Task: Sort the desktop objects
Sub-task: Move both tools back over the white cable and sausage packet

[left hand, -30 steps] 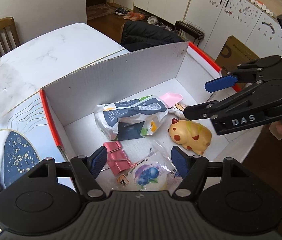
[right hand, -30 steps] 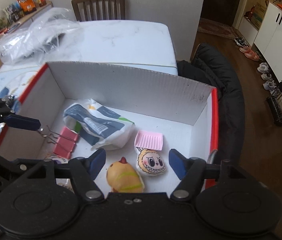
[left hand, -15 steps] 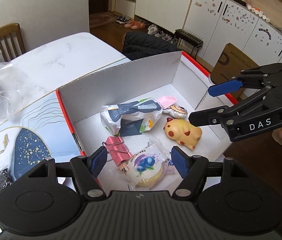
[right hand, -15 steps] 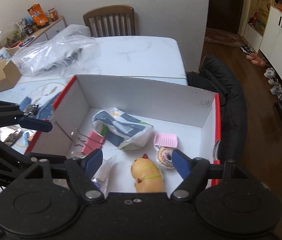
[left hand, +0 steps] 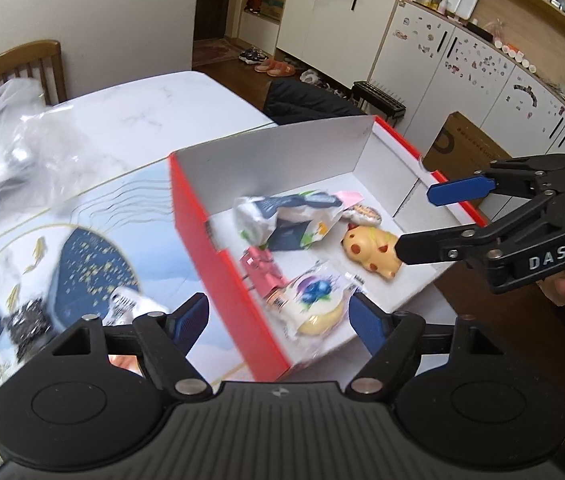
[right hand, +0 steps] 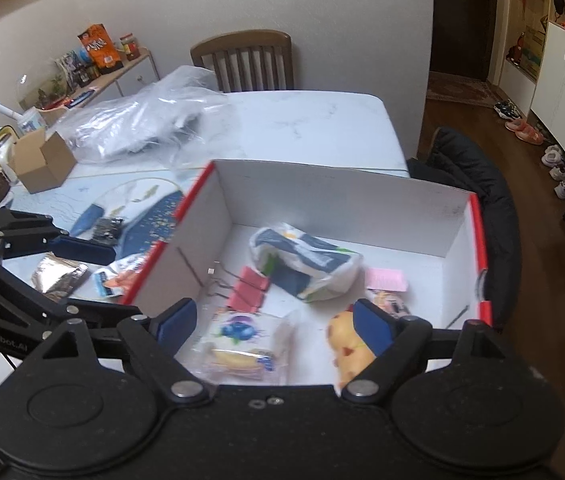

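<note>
Gaping wide, both tools (left hand: 278, 320) (right hand: 274, 322) hover empty above the box (right hand: 342, 196).

Box (right hand: 342, 196): on the table (right hand: 314, 128), by its edge.
In the box: snack bag (right hand: 306, 256) at the back, clips (right hand: 248, 288) left of it, toy animal (right hand: 348, 346) and bread packet (right hand: 242, 344) in front.
Left of the box: small packets (right hand: 58, 276) on a mat (left hand: 82, 240).
Behind: plastic bag (right hand: 142, 124), chair (right hand: 242, 60).

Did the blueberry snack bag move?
Cannot tell. The snack bag lies by the pink clips in the box, as before; only the cameras clearly pulled back.
</note>
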`<state>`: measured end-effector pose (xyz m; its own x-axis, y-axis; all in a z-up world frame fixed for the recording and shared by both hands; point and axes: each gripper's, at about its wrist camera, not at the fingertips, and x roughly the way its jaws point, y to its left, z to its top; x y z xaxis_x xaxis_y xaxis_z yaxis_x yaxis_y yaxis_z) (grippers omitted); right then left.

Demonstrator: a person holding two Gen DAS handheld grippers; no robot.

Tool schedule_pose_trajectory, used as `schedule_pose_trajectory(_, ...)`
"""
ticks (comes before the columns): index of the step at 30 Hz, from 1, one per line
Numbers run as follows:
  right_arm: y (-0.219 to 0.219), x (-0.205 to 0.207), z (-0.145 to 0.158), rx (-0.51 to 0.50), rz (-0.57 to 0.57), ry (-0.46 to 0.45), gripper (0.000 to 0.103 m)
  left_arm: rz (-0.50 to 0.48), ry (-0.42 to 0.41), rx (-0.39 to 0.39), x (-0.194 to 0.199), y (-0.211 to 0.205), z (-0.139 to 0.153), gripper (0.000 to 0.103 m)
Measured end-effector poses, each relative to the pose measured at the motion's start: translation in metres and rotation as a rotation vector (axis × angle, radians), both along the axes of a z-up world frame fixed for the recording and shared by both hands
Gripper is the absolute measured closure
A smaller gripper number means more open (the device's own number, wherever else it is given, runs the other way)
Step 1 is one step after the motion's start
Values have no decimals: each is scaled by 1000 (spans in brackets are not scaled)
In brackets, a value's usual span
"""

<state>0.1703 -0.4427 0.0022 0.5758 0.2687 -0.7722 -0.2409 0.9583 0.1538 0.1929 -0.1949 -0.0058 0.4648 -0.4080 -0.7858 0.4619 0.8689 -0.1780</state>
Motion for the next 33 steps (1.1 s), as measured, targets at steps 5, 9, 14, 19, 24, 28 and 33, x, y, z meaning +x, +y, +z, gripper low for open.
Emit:
schedule_pose_trajectory(5,28,-8,4,1,9,-9,14,12,13,-8,-9,32,-3,24)
schedule_pose_trajectory(9,54,-14,4,7,16,-2,14,37,22,-2,-15,62,-6,19)
schedule_pose_trajectory(14,91,-19,1,-9,34,7,14,59,23,15,-25,101,-12,16)
schedule_pose_trajectory(19,124,-19,0,-12,45,14,14,92,27,40,-34,142,-18,12)
schedule_pose_trajectory(24,157,-13,-6,-27,53,29,14,136,32,61,-40,184,-27,1)
schedule_pose_trajectory(28,184,-4,-15,-49,52,46,14,164,54,72,-42,214,-40,1)
schedule_pose_trajectory(33,211,9,-26,-80,45,58,14,182,73,87,-47,242,-56,1)
